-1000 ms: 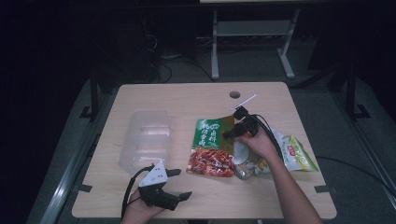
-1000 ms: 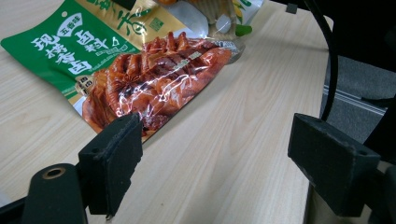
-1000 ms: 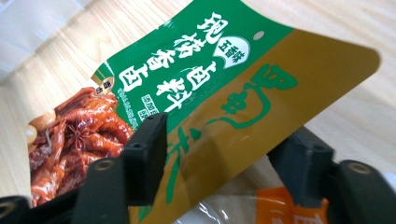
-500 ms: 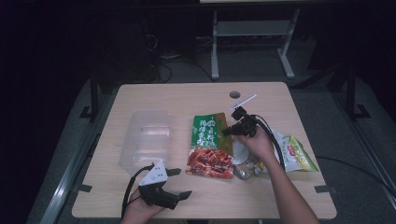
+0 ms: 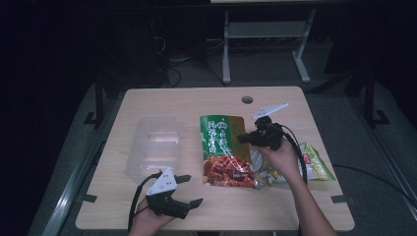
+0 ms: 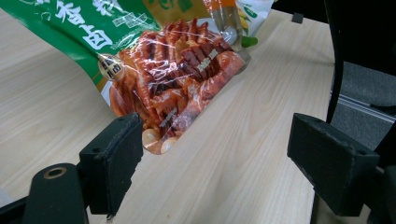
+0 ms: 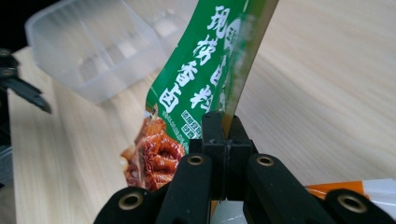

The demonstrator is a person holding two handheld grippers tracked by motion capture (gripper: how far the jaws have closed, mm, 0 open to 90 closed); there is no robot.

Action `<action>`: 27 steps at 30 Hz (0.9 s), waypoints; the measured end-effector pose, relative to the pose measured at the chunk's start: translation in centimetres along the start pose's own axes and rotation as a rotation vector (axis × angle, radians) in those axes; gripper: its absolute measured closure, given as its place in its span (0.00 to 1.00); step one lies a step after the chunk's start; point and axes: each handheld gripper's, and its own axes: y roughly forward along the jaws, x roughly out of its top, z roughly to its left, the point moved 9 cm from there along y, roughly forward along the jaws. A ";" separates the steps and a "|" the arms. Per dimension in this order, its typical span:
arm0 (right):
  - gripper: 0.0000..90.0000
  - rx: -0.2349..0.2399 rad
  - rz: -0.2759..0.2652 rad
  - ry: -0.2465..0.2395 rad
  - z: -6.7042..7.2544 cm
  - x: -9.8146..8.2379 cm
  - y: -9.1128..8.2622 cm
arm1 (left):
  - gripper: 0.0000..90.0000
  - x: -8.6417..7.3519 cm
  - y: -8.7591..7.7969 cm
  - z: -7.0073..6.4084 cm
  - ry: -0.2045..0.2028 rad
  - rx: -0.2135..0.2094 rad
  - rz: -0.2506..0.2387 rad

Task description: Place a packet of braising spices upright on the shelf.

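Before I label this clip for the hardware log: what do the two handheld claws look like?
Both claws are black, each topped by a pale grey three-cornered plate: left claw, right claw. Black cables trail from each. The pads are blocky black, with brass-coloured pivot rivets. Forearms are bare.

The tub (image 5: pixel 153 145) sat left of the snack bag (image 5: pixel 223 152) on my table (image 5: pixel 196 101), another packet (image 5: pixel 317 164) to its right, my left tongs (image 5: pixel 189 191) nearest me.

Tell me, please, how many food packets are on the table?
2, perhaps more hidden: the green snack packet at mid-table, pinched by the right hand-held gripper, and a light-green packet partly under that forearm.
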 end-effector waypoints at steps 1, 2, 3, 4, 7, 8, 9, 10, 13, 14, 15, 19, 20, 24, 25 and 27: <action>0.99 0.001 -0.021 -0.010 0.3 -0.1 -0.4 | 0.20 0.2 0.1 -0.2 0.008 -0.002 0.002; 0.99 0.003 -0.031 -0.011 0.6 -0.3 -0.7 | 0.20 0.4 0.1 -0.3 0.013 -0.001 0.002; 0.99 -0.002 -0.035 -0.018 0.7 -0.5 -1.0 | 0.20 0.6 0.3 -0.4 0.012 -0.003 -0.001; 0.99 -0.003 -0.046 -0.022 1.0 -0.7 -1.3 | 0.20 0.8 0.4 -0.4 0.011 -0.004 -0.002; 0.99 0.002 -0.097 -0.041 1.8 -1.0 -2.1 | 0.20 1.1 1.3 0.0 -0.015 0.005 -0.003; 0.99 0.002 -0.109 -0.047 2.0 -1.2 -2.4 | 0.20 1.2 1.6 0.3 -0.026 0.013 -0.001; 0.99 0.002 -0.109 -0.068 2.4 -1.4 -2.6 | 0.20 1.4 1.9 0.6 -0.038 0.020 0.000; 0.99 0.002 -0.109 -0.068 2.4 -1.4 -2.6 | 0.20 1.5 2.2 0.9 -0.051 0.026 -0.003; 0.99 0.010 -0.123 -0.084 2.8 -1.7 -3.1 | 0.19 2.0 3.4 1.8 -0.107 0.025 -0.011; 0.99 0.011 -0.136 -0.095 3.0 -1.8 -3.3 | 0.19 2.0 3.8 2.0 -0.113 0.030 -0.005; 0.99 0.016 -0.143 -0.117 3.2 -1.9 -3.5 | 0.19 2.0 4.4 2.4 -0.114 0.045 0.012; 0.99 0.029 -0.156 -0.136 3.5 -2.0 -4.1 | 0.19 2.1 6.1 3.2 -0.161 0.062 0.035; 0.99 0.032 -0.160 -0.146 3.6 -2.0 -4.2 | 0.19 2.2 6.5 3.3 -0.165 0.067 0.041; 0.99 0.045 -0.170 -0.185 3.9 -2.2 -4.6 | 0.23 2.5 7.7 3.8 -0.155 0.030 0.108; 0.99 0.056 -0.175 -0.197 4.0 -2.3 -4.7 | 0.25 2.7 7.9 3.9 -0.166 0.010 0.106; 0.99 0.076 -0.190 -0.207 4.0 -2.3 -4.7 | 0.43 3.1 8.2 4.0 -0.183 -0.024 0.100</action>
